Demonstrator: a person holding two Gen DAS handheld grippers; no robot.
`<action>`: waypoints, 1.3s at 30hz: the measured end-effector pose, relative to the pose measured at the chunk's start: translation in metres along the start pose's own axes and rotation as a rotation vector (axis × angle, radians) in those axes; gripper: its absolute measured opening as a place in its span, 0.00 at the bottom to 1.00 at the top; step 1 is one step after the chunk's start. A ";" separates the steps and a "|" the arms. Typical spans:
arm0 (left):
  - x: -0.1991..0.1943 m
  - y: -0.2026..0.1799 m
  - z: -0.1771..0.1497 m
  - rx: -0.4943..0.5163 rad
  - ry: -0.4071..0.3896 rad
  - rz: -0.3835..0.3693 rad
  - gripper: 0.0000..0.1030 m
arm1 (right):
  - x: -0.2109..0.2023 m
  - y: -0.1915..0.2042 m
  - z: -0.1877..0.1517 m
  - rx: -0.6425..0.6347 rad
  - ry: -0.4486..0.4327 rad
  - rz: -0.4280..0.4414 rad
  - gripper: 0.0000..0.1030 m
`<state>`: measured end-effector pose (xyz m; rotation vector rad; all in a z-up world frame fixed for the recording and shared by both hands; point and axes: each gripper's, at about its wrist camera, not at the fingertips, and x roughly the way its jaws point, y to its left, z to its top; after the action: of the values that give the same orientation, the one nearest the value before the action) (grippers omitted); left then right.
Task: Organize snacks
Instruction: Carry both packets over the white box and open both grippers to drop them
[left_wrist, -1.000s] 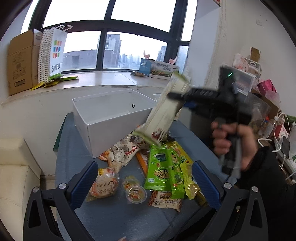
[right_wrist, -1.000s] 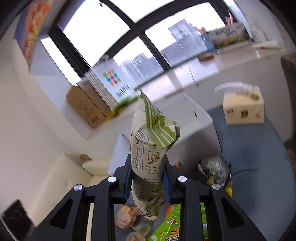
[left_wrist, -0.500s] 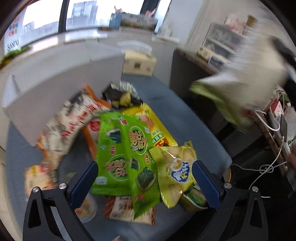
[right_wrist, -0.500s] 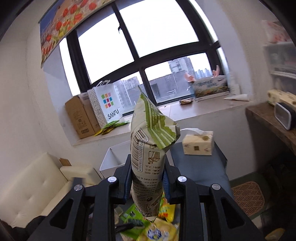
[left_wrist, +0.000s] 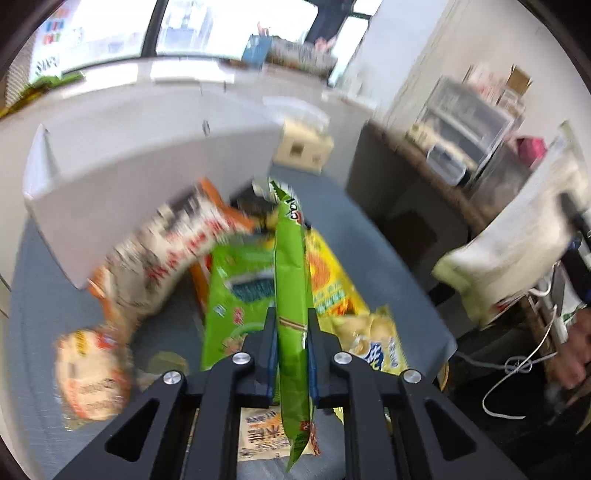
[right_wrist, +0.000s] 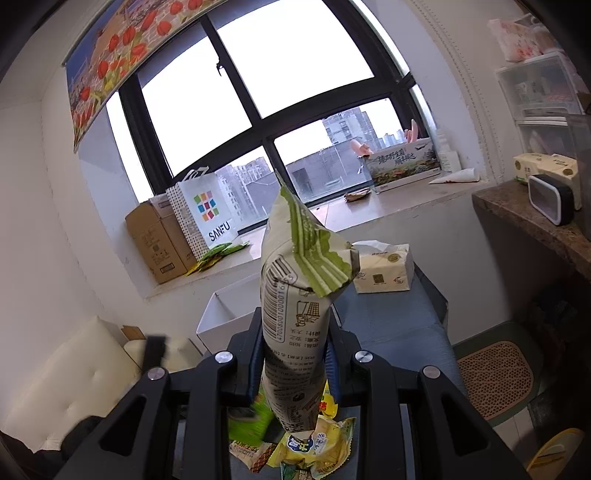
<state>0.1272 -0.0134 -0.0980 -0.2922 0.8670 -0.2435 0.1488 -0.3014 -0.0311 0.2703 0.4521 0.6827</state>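
Green seaweed packet pinched edge-on in left gripper above snack pile | right gripper clamps cream pouch, held aloft | risk: thin packet could slide out, grip's kinda low

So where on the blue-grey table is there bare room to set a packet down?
Bare blue-grey table lies between the beige tissue pack and the snack pile, and along its right edge. The white cardboard box looks open at the top. The middle is crowded with overlapping packets.
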 end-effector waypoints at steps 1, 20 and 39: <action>-0.010 0.003 0.003 -0.006 -0.035 0.003 0.14 | 0.005 0.001 -0.001 0.002 0.010 0.003 0.29; -0.049 0.141 0.152 -0.315 -0.388 0.133 0.14 | 0.224 0.058 0.117 -0.089 0.154 0.037 0.29; 0.008 0.192 0.161 -0.362 -0.222 0.368 1.00 | 0.385 0.085 0.093 -0.269 0.437 -0.116 1.00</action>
<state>0.2745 0.1882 -0.0721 -0.4788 0.7256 0.2877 0.4115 0.0070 -0.0381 -0.1645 0.7775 0.6806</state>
